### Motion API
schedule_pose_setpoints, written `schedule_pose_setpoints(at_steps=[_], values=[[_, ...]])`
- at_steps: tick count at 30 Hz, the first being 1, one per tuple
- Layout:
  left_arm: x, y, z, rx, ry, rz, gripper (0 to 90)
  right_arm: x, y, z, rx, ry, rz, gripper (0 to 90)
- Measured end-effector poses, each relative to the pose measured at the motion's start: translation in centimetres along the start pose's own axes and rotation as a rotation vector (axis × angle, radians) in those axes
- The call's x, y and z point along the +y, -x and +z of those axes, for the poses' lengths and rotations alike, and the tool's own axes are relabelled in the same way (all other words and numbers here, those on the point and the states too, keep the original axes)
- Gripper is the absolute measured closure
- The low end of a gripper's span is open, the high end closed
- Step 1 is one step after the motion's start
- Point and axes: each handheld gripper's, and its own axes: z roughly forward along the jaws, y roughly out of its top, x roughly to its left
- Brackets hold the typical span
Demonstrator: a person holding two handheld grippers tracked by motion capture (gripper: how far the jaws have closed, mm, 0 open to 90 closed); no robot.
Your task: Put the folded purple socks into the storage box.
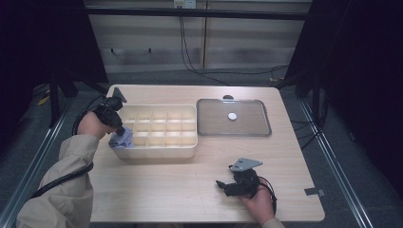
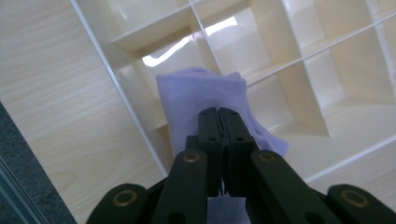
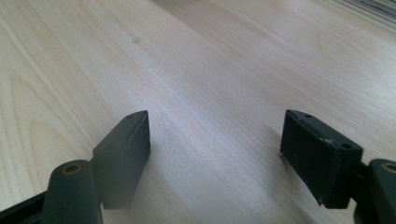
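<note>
Left gripper [image 2: 219, 114] jaws clamping purple cloth [image 2: 196, 98]

wooden table [image 1: 190, 190] bears divided tray [image 1: 157, 151] and clear lid [image 1: 233, 132].

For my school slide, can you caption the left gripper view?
Left gripper pinches a purple cloth over the cream divided box.

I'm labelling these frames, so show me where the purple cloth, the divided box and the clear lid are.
purple cloth [image 2: 201, 91]: left gripper view, middle of the fold ahead of the claw.
divided box [image 1: 157, 153]: high view, near outer wall.
clear lid [image 1: 209, 118]: high view, bare left part of the panel.
</note>
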Motion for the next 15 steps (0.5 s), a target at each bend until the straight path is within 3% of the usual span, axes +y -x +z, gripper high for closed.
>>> schedule_pose_setpoints(at_steps=[5,15], values=[[-0.4,-0.1,1.2,-0.009,-0.017,-0.007,90.0,0.0,0.0,0.0,0.000,0.000,0.001,23.9],[-1.0,0.0,2.0,-0.001,-0.042,0.002,90.0,0.0,0.0,0.0,0.000,0.000,0.000,23.9]])
